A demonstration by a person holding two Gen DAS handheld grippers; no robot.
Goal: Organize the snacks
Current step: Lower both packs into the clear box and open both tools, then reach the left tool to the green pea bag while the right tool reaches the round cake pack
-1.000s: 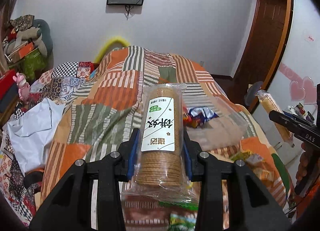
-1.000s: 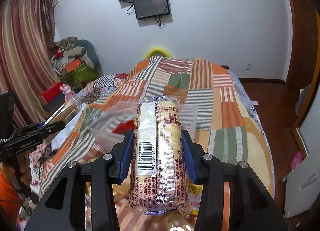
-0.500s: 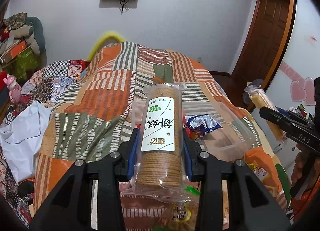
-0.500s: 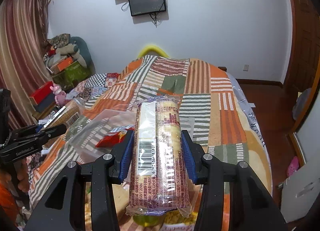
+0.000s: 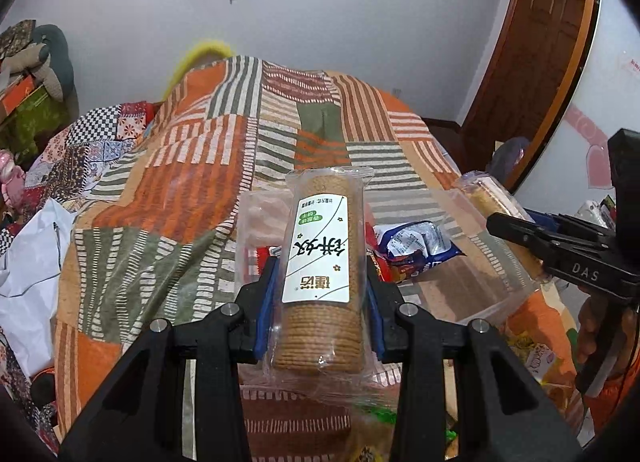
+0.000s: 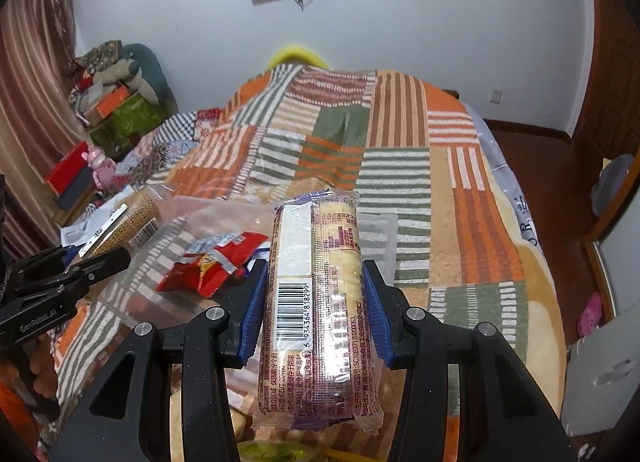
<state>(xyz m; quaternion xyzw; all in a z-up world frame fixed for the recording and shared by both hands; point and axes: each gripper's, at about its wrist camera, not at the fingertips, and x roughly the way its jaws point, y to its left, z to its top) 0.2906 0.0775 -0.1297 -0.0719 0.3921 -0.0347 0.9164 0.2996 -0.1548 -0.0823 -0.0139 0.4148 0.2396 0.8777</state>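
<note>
My left gripper point(image 5: 320, 290) is shut on a tall brown cracker pack point(image 5: 322, 262) with a white and green label, held above the bed. My right gripper point(image 6: 314, 290) is shut on a pale biscuit pack point(image 6: 316, 310) with a barcode. A clear plastic bin point(image 5: 472, 278) lies on the bed ahead, holding a blue and white snack bag point(image 5: 416, 242) and a red snack bag point(image 6: 212, 266). The right gripper with its pack shows at the right of the left wrist view point(image 5: 520, 229); the left gripper shows at the left of the right wrist view point(image 6: 80, 266).
A patchwork striped blanket point(image 5: 224, 165) covers the bed. More snack packs point(image 5: 536, 358) lie near the front edge. A white bag point(image 5: 24, 274) and boxes point(image 6: 120, 109) sit to the left. A wooden door point(image 5: 536, 45) stands at the right.
Both grippers have moved forward and down toward the clear bin, each still holding its pack. The bin and its bags appear larger and closer.
</note>
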